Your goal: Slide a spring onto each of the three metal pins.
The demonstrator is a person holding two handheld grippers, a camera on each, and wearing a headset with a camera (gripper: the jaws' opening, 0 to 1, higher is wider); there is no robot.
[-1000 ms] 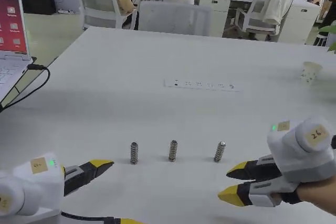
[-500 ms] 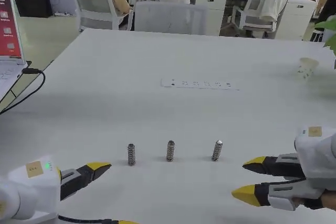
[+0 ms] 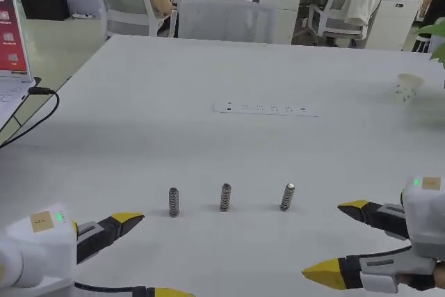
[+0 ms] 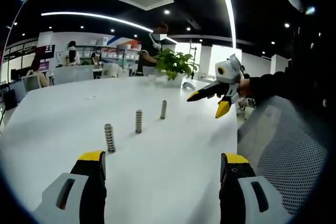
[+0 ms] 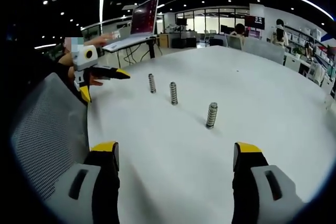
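Apparently all three pins [image 3: 225, 197] stand in a near row on the table [image 3: 229, 144], each wearing a spring [image 3: 174, 202]. Flanking them, the left gripper [image 3: 157, 255] and right gripper [image 3: 330, 238] hover with jaws apart, empty. A careless sweep could topple the leaning right pin [image 3: 288, 197].

Surface [image 3: 139, 102]: white, broad tabletop.
Near side: left spring [image 3: 174, 202], middle spring [image 3: 225, 197], right spring [image 3: 288, 197], upright in a row, apart.
Middle: white power strip [image 3: 265, 109], flat.
Far right: paper cup [image 3: 408, 87].
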